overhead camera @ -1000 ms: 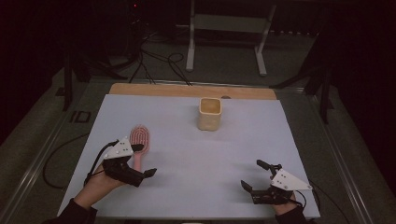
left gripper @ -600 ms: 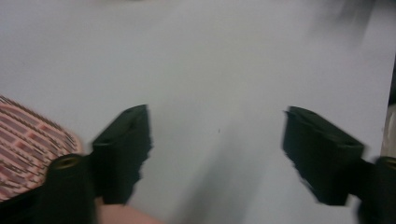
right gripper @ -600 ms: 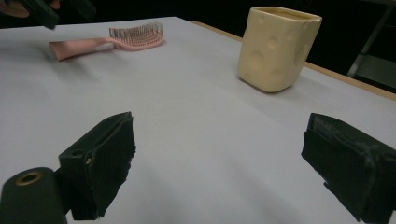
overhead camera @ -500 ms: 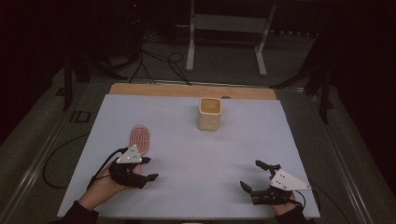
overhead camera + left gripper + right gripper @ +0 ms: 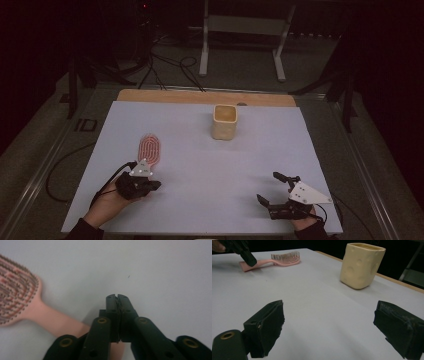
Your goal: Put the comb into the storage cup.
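A pink hairbrush (image 5: 149, 148) lies flat on the white table, bristles up, with its handle pointing toward the person. My left gripper (image 5: 152, 186) rests low at the handle's end. In the left gripper view its jaws (image 5: 117, 297) have just been closing and now meet, with nothing between the tips. The brush (image 5: 17, 300) lies to their left, and its handle runs under the gripper body. The right gripper view shows the brush (image 5: 284, 258) at the far left. My right gripper (image 5: 268, 187) sits near the front right edge, open and empty (image 5: 329, 322).
A cream cup with dimpled sides (image 5: 224, 122) stands upright at the back middle of the table, and shows in the right gripper view as well (image 5: 361, 265). A wooden strip (image 5: 200, 96) runs along the far edge. Cables and a metal stand sit on the floor beyond.
My left hand has sunk toward the table and drawn back along the brush handle, and its jaws have closed. The right gripper has kept still.
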### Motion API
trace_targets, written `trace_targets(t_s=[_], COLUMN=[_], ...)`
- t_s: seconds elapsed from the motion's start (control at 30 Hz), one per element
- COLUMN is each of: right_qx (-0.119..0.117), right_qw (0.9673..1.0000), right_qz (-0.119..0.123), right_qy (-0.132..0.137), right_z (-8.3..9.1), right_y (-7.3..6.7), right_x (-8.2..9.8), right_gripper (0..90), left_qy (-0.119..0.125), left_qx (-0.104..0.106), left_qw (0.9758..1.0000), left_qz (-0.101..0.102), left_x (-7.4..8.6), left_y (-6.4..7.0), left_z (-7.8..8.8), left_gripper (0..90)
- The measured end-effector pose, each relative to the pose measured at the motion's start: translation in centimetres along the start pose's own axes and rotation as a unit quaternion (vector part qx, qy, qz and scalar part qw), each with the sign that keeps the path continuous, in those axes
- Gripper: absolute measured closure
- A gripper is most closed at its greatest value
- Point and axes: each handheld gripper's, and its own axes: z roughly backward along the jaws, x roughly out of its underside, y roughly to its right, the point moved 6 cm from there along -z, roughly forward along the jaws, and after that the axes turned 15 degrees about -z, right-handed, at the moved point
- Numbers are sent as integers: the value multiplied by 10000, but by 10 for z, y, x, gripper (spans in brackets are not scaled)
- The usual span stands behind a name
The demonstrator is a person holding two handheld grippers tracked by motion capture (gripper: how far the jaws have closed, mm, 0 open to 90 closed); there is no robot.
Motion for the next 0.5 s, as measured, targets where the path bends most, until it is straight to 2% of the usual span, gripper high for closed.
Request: trace_targets(t_s=[0.13,0.2,0.3,0.37,0.5], right_qx=[3,2,0,2,14], right_qw=[10000,10000,10000,10000,10000], right_qz=[5,1,3,33,9], right_qy=[1,8,3,8,17], right_z=[0,0,0,0,1], right_y=[0,0,0,0,0], right_x=[0,0,0,0,0], right_gripper=[90,90,90,90,90], left_qy=[-263,-283,-294,-368,-479], left_qx=[59,84,131,100,85], left_qw=[9996,9995,9995,9993,9988], left_qz=[5,62,36,-1,49], left_x=[5,6,6,7,12], left_y=[2,2,4,4,3], left_z=[-2,-2,-1,0,2], left_gripper=[897,899,899,899,899])
